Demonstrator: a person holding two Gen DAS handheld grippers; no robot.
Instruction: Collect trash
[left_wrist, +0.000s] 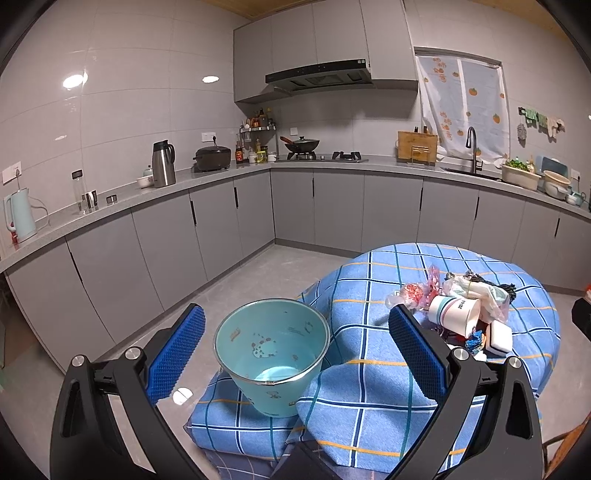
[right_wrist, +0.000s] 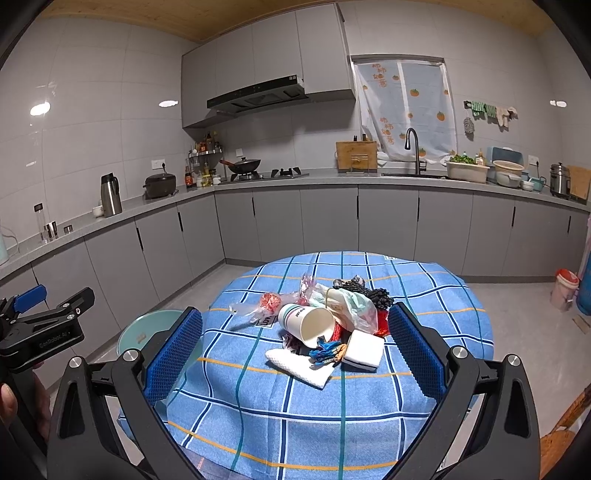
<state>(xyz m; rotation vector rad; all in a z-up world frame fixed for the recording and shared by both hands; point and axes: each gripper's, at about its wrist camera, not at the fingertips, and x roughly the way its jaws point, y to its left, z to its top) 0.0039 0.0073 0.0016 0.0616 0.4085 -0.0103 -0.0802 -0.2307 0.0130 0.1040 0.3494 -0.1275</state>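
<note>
A: How do the grippers stand?
B: Left gripper (left_wrist: 295, 345) and right gripper (right_wrist: 295, 341) both gape wide, holding nothing.
A: And the trash?
B: The trash pile (right_wrist: 328, 321) lies just ahead between the right fingers; the teal bin (left_wrist: 271, 350) sits between the left ones.

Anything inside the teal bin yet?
No trash shows inside the teal bin: bare bottom and printed inner wall only. The near inner wall is hidden by the rim. The trash pile sits on the table.
</note>
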